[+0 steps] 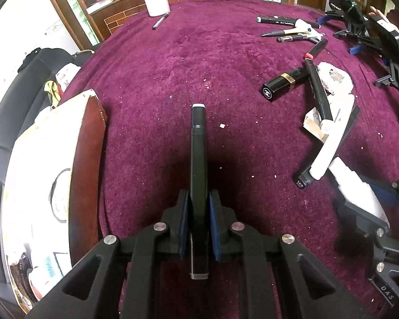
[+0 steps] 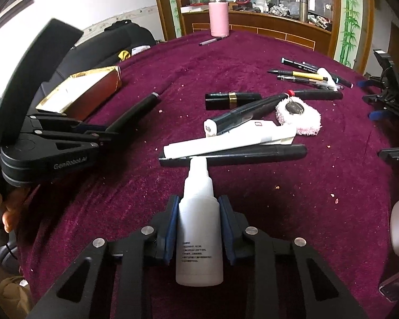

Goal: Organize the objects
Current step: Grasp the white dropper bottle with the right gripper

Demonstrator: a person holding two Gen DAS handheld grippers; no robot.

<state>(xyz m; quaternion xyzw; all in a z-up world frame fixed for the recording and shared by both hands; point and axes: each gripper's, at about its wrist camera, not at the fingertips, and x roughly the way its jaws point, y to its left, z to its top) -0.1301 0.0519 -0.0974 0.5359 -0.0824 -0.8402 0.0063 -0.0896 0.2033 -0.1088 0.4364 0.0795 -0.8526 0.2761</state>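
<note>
Clamped in my right tongs (image 2: 199,223) sits a white bottle (image 2: 199,228); my left tongs (image 1: 198,220) grip a black marker (image 1: 198,175) pointing far. Both hang over the counter (image 1: 159,79). Beyond lie a lipstick (image 2: 232,99), pens (image 2: 303,75) and a red box (image 2: 93,93) at left. I judge I'm mid-carry; next, each needs a tidy spot.

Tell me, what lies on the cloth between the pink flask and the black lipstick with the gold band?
Just a thin pen near the pink flask; from there to the lipstick, bare purple cloth with crumbs, seen in the right wrist view.
</note>
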